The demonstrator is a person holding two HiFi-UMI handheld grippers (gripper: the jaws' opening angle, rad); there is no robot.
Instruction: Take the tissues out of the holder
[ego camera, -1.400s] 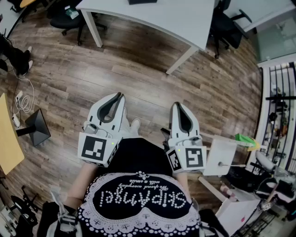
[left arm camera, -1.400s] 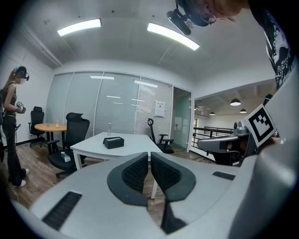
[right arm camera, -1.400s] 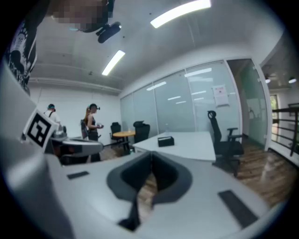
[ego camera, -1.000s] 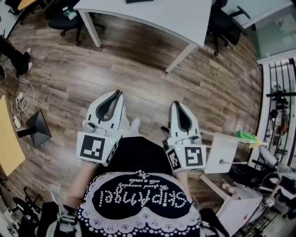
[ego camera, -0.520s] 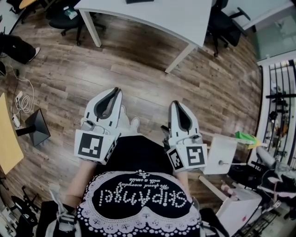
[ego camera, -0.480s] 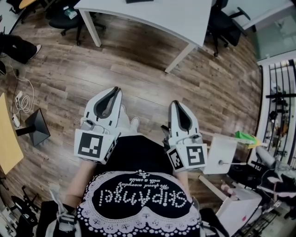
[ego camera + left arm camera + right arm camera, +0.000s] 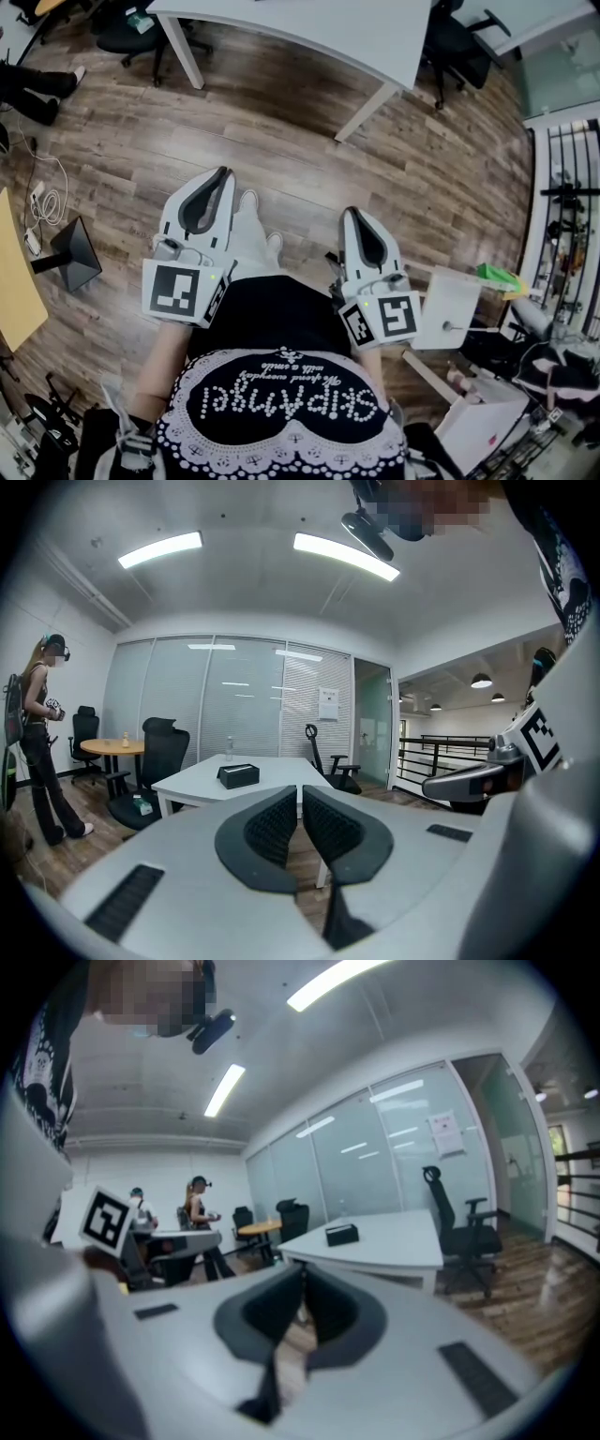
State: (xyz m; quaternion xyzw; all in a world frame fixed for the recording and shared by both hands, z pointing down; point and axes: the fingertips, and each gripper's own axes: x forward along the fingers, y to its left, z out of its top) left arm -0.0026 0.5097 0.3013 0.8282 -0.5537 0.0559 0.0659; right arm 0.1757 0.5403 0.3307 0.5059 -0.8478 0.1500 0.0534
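Observation:
The tissue holder is a dark box (image 7: 237, 775) on a white table (image 7: 202, 785), well ahead of me; the right gripper view shows this box (image 7: 342, 1234) too. In the head view only the white table (image 7: 309, 23) shows at the top, and the holder is out of frame. My left gripper (image 7: 222, 172) is held level in front of my body, jaws shut and empty, its black pads (image 7: 274, 822) pressed together. My right gripper (image 7: 352, 212) hangs beside it, shut with nothing in it. Both are far from the table, over the wooden floor.
Black office chairs (image 7: 455, 47) stand around the table. A black stand (image 7: 70, 253) and a wooden desk edge (image 7: 14, 281) are at my left, a white cart (image 7: 448, 309) and a railing (image 7: 562, 187) at my right. A person (image 7: 37, 733) stands far left; others (image 7: 197, 1208) work further off.
The head view has shifted slightly. Both grippers stay shut and roughly where they were. The person's legs at the far left have stepped a little.

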